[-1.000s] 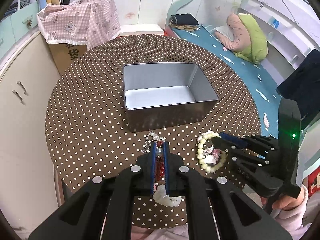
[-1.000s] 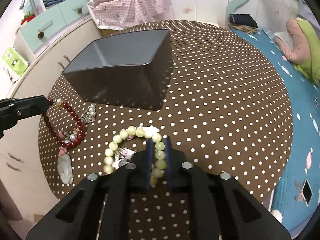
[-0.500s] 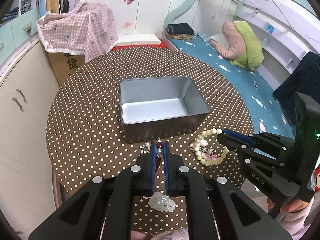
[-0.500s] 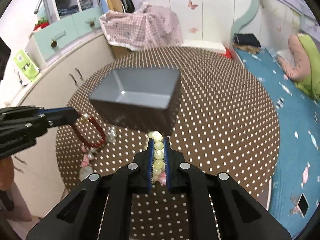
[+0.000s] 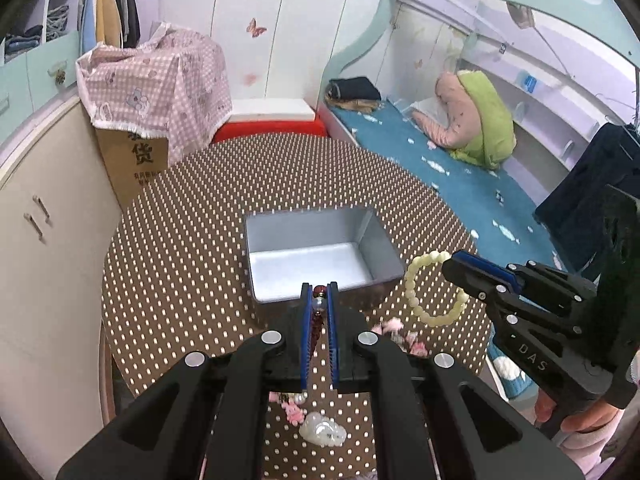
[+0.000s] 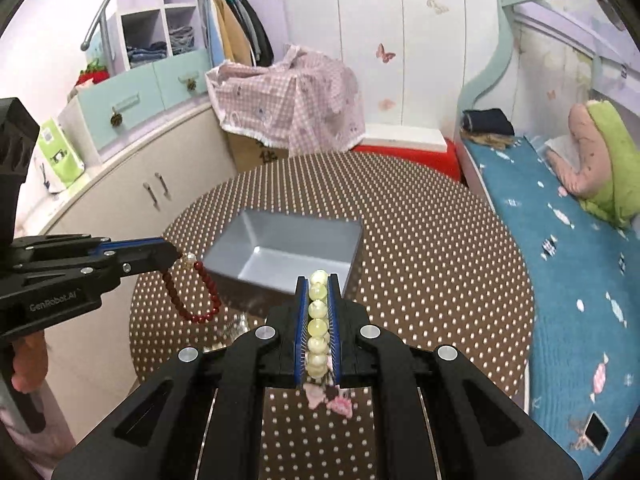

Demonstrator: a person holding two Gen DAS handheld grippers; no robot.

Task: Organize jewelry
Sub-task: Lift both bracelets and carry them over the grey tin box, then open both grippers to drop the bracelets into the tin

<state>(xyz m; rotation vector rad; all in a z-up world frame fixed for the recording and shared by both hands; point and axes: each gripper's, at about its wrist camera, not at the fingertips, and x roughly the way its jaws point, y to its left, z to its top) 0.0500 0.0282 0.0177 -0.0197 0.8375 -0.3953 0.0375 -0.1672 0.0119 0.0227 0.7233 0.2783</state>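
Both bracelets, formerly lying on the dotted table point(image 5: 172, 280), have been lifted clear of it. Left gripper point(image 5: 319, 294): closed on the red bead bracelet point(image 6: 192, 300), hung near the grey tin point(image 5: 316, 256). Right gripper point(image 6: 318, 280): clamped along the pale bead bracelet point(image 5: 434, 286), pink charms dangling. Advised: each loop to be carried fully over the tin's rim before release. The red loop's full hang is shown only by the right view; the white pendant point(image 5: 322, 434) only by the left.

Red bead bracelet point(image 6: 192, 296) and pale bead bracelet point(image 5: 434, 288) dangle beside open grey tin point(image 5: 320, 256).
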